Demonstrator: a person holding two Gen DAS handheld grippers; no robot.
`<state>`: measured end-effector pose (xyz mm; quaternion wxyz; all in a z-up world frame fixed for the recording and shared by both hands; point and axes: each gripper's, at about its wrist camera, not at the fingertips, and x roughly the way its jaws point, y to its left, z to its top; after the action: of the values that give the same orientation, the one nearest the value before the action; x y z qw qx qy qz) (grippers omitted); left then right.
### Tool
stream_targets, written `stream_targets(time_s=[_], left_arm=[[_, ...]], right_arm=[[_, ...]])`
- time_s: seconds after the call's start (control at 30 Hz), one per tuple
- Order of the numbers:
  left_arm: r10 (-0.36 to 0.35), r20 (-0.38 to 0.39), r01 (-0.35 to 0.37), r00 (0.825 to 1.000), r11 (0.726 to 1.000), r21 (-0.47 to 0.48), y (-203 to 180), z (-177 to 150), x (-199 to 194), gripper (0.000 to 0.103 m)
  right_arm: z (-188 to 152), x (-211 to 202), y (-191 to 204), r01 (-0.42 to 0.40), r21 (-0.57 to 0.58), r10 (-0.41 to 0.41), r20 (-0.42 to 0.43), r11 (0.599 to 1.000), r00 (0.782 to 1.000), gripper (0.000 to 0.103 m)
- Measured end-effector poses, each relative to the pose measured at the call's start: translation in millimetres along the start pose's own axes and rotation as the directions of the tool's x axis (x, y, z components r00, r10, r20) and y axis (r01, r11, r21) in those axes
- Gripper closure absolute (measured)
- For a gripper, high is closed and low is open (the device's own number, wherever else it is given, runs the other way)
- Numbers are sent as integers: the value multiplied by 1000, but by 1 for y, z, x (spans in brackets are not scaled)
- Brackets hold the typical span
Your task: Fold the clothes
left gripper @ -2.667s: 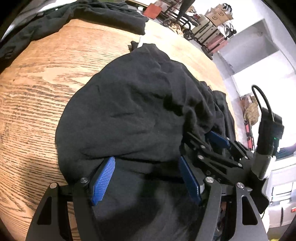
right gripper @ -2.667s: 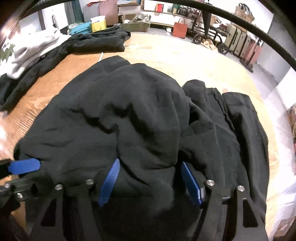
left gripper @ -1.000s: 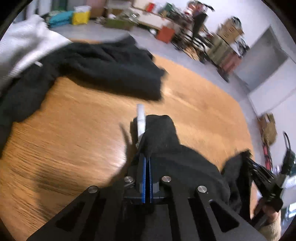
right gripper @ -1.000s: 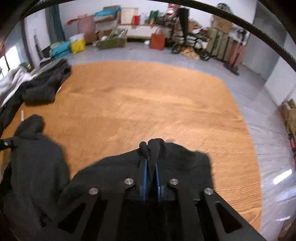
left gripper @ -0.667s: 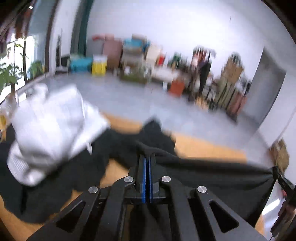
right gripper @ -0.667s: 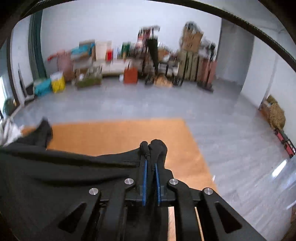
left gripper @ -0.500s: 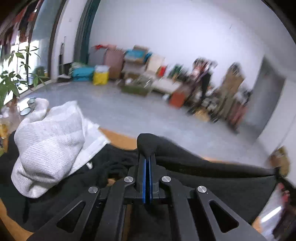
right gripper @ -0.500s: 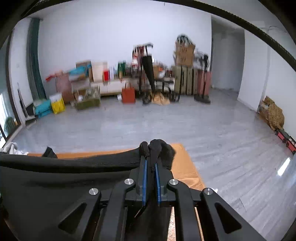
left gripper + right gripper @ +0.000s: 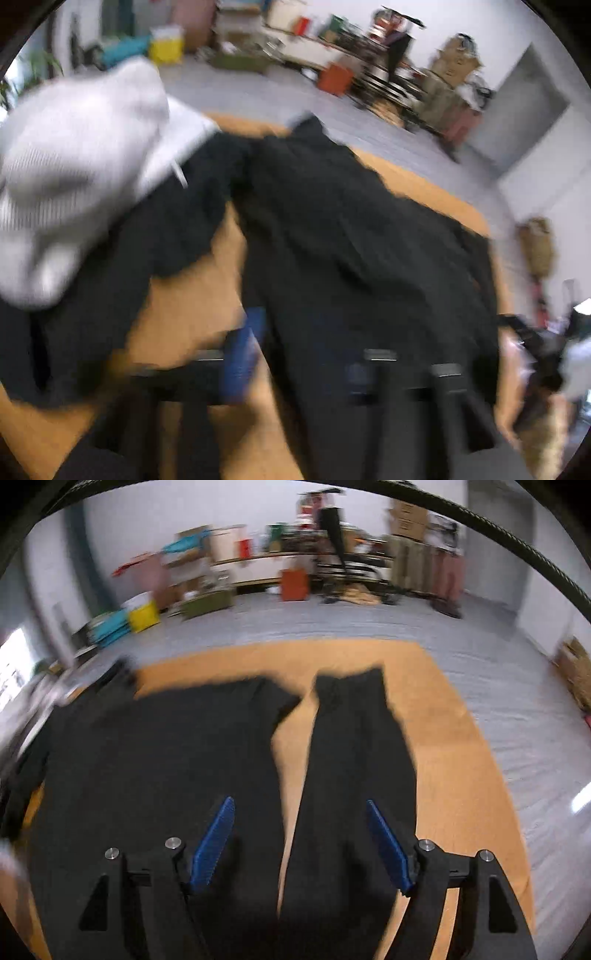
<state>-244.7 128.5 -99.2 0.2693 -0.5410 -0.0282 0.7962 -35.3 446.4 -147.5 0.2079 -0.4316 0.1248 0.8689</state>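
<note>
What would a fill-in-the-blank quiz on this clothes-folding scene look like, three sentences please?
1. The trousers spread on the table are ____ in colour.
2. The pads of the right gripper are ____ in colour.
3. In the left view, the garment piled beside the dark clothes is ____ in colour.

Missing words: black; blue; white
</note>
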Motion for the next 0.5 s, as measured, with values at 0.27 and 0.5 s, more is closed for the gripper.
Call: stream_targets(time_s=[0.27,0.5], left_arm=[[4,-227,-40,974,987,-155,0,-105,9,21],[42,-252,-65,967,994,-82,-53,-149,21,23]], right_arm=[[-141,-61,-11,-100,45,106,-149,994,983,24],[-176,-75,0,-139,69,150,-193,988,970,24]])
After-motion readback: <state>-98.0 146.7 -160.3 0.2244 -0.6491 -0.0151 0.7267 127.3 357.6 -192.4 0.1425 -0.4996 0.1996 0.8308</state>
